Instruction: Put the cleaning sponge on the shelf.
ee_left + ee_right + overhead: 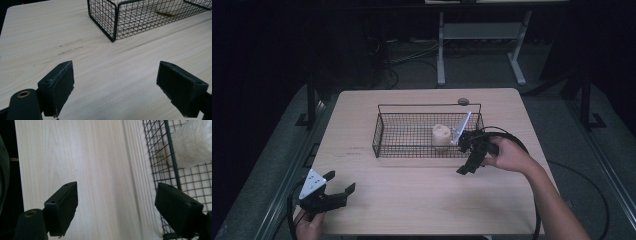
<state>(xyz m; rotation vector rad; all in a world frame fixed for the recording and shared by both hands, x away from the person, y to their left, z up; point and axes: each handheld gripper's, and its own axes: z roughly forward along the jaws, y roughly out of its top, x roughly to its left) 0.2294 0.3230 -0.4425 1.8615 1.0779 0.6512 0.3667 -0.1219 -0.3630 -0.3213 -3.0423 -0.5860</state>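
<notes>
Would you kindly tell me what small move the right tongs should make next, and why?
Probably pull the right tongs a little further back from the wire basket. They are open and hold nothing, while the cream cylinder already stands inside the basket, so the placing looks done. The left tongs rest open near the table's front edge.

In the left gripper view, the top edge is cutting off the pale roll [168, 7] at 1 o'clock, and the wire basket [113, 23] is running out past the top and right edges. In the right gripper view, the same roll [193, 143] is spilling past the top and right edges at 2 o'clock, blurred to a white mass. In the high view, the right tongs [473, 150] are covering the basket's [377, 135] 4 o'clock corner, and a small round thing [463, 101] at the table's [422, 200] far edge is staying too small to identify.
</notes>
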